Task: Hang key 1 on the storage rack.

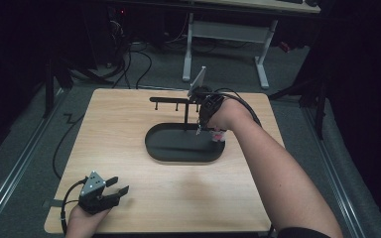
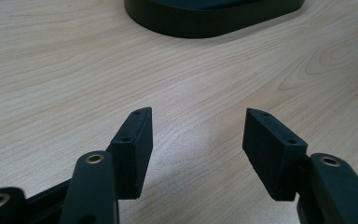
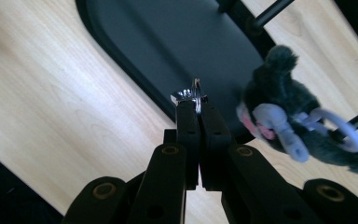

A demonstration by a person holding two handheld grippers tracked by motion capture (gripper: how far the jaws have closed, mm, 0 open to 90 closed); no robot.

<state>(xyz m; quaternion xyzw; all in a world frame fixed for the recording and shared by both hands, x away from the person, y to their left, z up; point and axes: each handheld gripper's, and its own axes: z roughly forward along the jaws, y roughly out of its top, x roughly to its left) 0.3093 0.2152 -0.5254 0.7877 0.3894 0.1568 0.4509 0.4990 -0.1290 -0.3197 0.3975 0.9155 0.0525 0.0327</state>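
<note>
A black oval base (image 1: 151, 148) with a thin upright stand and a hooked crossbar (image 1: 171, 99) stands mid-table. My right gripper (image 1: 199, 130) hangs over the base's right end, beside the stand. In the right gripper view its jaws (image 3: 196, 107) are shut on a small metal key ring (image 3: 193, 94). A dark plush toy (image 3: 284, 116) with pale loops dangles from the ring to the right, seen from above as a pinkish lump (image 1: 219, 135). My left gripper (image 1: 121, 187) rests near the front left corner, and its jaws (image 2: 198, 135) are open with bare wood between them.
The light wooden table (image 1: 129, 119) has its front edge just behind the left hand. The base's dark rim (image 2: 205, 21) lies ahead of the left gripper. Cables and a white desk frame (image 1: 263, 59) are on the floor beyond the table.
</note>
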